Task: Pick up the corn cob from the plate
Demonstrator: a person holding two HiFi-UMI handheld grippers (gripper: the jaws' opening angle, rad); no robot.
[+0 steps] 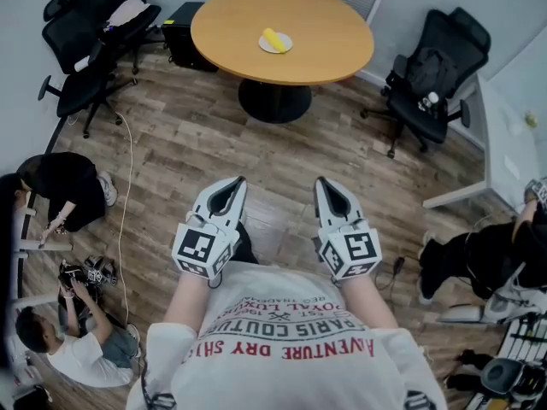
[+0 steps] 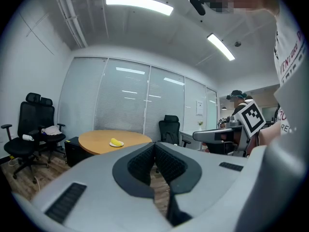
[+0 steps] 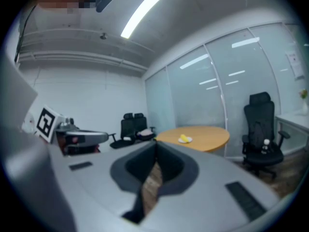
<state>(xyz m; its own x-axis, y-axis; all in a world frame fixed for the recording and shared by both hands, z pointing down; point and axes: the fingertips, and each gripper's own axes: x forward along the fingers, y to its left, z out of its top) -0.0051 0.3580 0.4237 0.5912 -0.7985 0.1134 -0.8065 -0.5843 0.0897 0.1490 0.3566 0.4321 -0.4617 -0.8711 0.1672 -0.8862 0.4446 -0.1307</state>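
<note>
Round wooden bench (image 1: 329, 45) stood well ahead of left tool (image 1: 232, 183) and right tool (image 1: 326, 183) on wood-plank floor (image 1: 188, 135). Black office chairs (image 1: 85, 32) flanked it. Blinded glass wall (image 2: 125, 100) stood behind bench; ceiling strip lights (image 2: 140, 5) were lit.

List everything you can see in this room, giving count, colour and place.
Table: one, light wood, far centre.
Plate: one, white, on the table.
Corn cob: one, yellow, on the plate.
Office chairs: three, black; two left, one right.
Box: one, black, floor left of table.
Bystanders: three, dark or white clothes; two left, one right.
Left tongs: one, grey, shut, empty, near left.
Right tongs: one, grey, shut, empty, near right.
</note>
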